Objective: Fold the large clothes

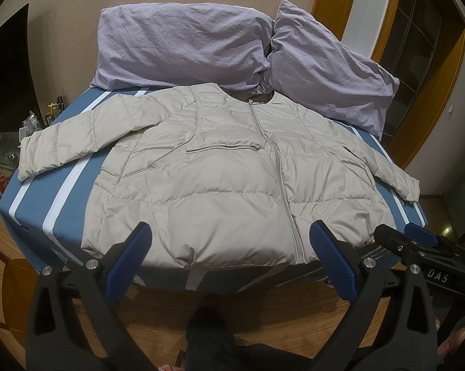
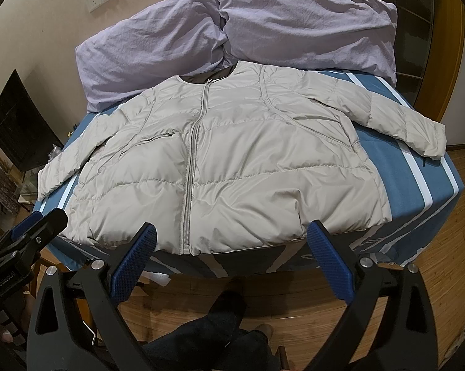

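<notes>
Both sets of jaws spread wide, gripping nothing: left gripper and right gripper hovering just off the near hem. Beige puffer jacket zipped, front up, sleeves out, flat on the blue striped bed. Two purple pillows behind the collar.

White capital letters "DAS" stand on the black body of the right gripper, seen to the right of the left gripper's blue-padded fingers, while small pale lettering on the black body of the left gripper, left of the right gripper's fingers, cannot be read surely.
</notes>
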